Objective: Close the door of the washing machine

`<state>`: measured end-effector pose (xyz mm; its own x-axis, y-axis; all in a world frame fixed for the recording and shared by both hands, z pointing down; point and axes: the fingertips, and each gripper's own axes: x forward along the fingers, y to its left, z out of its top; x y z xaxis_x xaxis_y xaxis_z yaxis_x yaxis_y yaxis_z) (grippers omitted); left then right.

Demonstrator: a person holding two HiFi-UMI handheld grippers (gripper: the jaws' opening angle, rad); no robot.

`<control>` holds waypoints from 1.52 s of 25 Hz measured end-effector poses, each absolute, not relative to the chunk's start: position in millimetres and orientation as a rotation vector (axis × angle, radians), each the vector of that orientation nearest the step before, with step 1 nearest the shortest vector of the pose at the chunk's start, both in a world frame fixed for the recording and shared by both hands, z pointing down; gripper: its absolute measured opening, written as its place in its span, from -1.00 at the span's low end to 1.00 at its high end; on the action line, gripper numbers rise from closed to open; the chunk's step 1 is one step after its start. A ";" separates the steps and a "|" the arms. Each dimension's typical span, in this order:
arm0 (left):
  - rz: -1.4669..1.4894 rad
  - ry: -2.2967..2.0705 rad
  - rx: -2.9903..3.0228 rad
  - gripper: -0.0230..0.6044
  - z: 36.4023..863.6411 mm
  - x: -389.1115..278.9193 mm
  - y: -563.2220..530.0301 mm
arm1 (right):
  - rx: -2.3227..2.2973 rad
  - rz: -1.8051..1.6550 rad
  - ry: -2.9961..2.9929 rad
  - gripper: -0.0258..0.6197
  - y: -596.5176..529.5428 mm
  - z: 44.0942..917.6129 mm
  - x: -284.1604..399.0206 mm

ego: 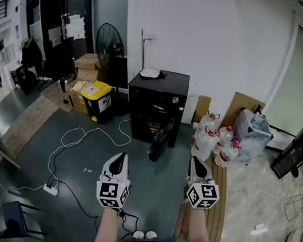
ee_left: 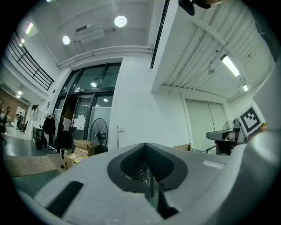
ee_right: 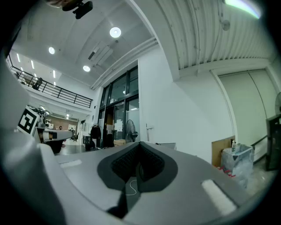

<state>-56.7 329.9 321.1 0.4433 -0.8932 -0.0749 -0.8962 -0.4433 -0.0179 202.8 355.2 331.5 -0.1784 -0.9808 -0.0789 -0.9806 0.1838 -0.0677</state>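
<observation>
On the floor by the wall: washer door hangs open | we hold left claw and right claw clenched, empty, well short of it | closing not begun

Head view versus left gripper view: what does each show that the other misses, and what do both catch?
Head view only: the black front-loading washing machine with its dark door open, and the yellow-lidded bin. Left gripper view only: round ceiling lights and a black balcony railing. Both: the black standing fan and brown cardboard boxes.
</observation>
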 end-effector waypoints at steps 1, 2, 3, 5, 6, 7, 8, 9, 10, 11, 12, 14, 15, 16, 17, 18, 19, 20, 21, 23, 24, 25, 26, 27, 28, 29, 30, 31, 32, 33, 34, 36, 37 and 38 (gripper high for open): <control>0.083 1.628 -2.621 -0.90 321.1 -57.6 329.8 | -1.943 -0.002 2.335 -0.89 354.5 330.7 202.2; 0.083 1.630 -2.621 -0.90 321.1 -58.2 329.6 | -1.942 -0.002 2.335 -0.89 353.8 330.1 201.8; 0.082 1.630 -2.621 -0.90 321.2 -58.3 329.3 | -1.941 -0.002 2.335 -0.89 353.2 329.7 201.8; 0.081 1.632 -2.622 -0.90 322.2 -57.5 328.9 | -1.940 -0.003 2.335 -0.89 352.3 330.1 202.7; 0.080 1.632 -2.622 -0.90 323.1 -57.2 328.9 | -1.940 -0.003 2.335 -0.89 352.2 330.8 203.0; 0.078 1.634 -2.622 -0.90 324.0 -57.3 329.2 | -1.939 -0.004 2.336 -0.89 352.3 331.4 202.9; 0.077 1.635 -2.623 -0.90 324.7 -57.6 329.5 | -1.938 -0.006 2.336 -0.89 352.5 331.8 202.6; 0.075 1.636 -2.623 -0.90 325.0 -58.0 329.7 | -1.936 -0.010 2.335 -0.89 352.5 331.8 202.2; 0.074 1.637 -2.625 -0.90 325.0 -58.3 329.8 | -1.933 -0.015 2.332 -0.89 352.5 331.4 201.9; 0.072 1.638 -2.626 -0.90 325.3 -58.8 329.9 | -1.930 -0.022 2.329 -0.89 352.7 331.0 201.5; 0.071 1.639 -2.628 -0.90 326.0 -59.5 330.3 | -1.928 -0.028 2.326 -0.89 353.2 331.2 201.0; 0.070 1.639 -2.632 -0.90 329.0 -60.5 331.5 | -1.930 -0.034 2.325 -0.89 354.6 333.6 199.4; 0.069 1.638 -2.634 -0.90 330.6 -60.5 331.8 | -1.932 -0.037 2.327 -0.89 355.1 335.4 198.5; 0.067 1.637 -2.637 -0.90 332.0 -60.0 331.6 | -1.935 -0.041 2.329 -0.89 355.2 337.2 197.9; 0.065 1.637 -2.640 -0.90 333.2 -59.3 331.3 | -1.939 -0.045 2.332 -0.89 355.2 339.0 197.5; 0.063 1.637 -2.643 -0.90 334.2 -58.8 331.0 | -1.944 -0.050 2.332 -0.89 355.1 340.8 197.2; 0.061 1.637 -2.646 -0.90 335.1 -58.6 330.8 | -1.947 -0.056 2.329 -0.89 355.3 342.5 196.9; 0.060 1.637 -2.648 -0.90 335.9 -58.5 330.8 | -1.947 -0.064 2.323 -0.88 355.6 344.1 197.0; 0.059 1.637 -2.649 -0.90 336.6 -58.4 330.7 | -1.945 -0.073 2.315 -0.88 355.9 345.6 197.3; 0.055 1.635 -2.652 -0.90 337.6 -57.8 330.1 | -1.943 -0.087 2.303 -0.88 356.2 348.4 197.9; 0.053 1.634 -2.654 -0.90 338.2 -57.6 329.8 | -1.945 -0.088 2.303 -0.88 356.3 349.7 197.6; 0.051 1.635 -2.655 -0.90 338.9 -57.5 329.6 | -1.946 -0.087 2.307 -0.88 356.3 351.0 196.9; 0.048 1.636 -2.657 -0.90 339.9 -57.5 329.6 | -1.945 -0.088 2.313 -0.89 356.3 352.4 195.7; 0.045 1.638 -2.659 -0.90 341.0 -57.3 329.6 | -1.941 -0.092 2.320 -0.88 356.1 353.9 194.6; 0.042 1.641 -2.660 -0.90 341.9 -57.0 329.5 | -1.936 -0.097 2.326 -0.85 355.6 355.1 193.9; 0.039 1.642 -2.662 -0.90 342.6 -56.7 329.3 | -1.932 -0.101 2.330 -0.84 355.2 356.0 193.2; 0.037 1.643 -2.663 -0.90 343.2 -56.7 329.0 | -1.929 -0.105 2.334 -0.84 354.8 356.9 192.2; 0.035 1.643 -2.664 -0.90 343.9 -57.4 328.9 | -1.924 -0.108 2.340 -0.82 354.6 358.0 190.4; 0.033 1.644 -2.665 -0.90 344.7 -58.7 328.9 | -1.920 -0.111 2.348 -0.79 354.4 359.5 188.0; 0.032 1.645 -2.665 -0.90 345.6 -60.1 328.7 | -1.915 -0.114 2.356 -0.74 353.9 361.0 185.5; 0.030 1.647 -2.665 -0.90 346.4 -61.3 328.4 | -1.910 -0.117 2.364 -0.71 353.2 362.2 183.3; 0.028 1.653 -2.666 -0.90 348.0 -63.1 327.6 | -1.896 -0.123 2.379 -0.61 351.7 364.3 179.5; 0.027 1.656 -2.666 -0.90 348.7 -63.8 327.3 | -1.889 -0.129 2.386 -0.54 350.8 365.6 177.6; 0.026 1.659 -2.667 -0.90 349.5 -64.5 326.9 | -1.883 -0.134 2.392 -0.47 349.9 366.9 176.0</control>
<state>-64.5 326.9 349.5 0.4421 -0.8969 -0.0145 -0.8969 -0.4422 0.0081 176.0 349.9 366.9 -0.2337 -0.9721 -0.0196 -0.9638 0.2343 -0.1272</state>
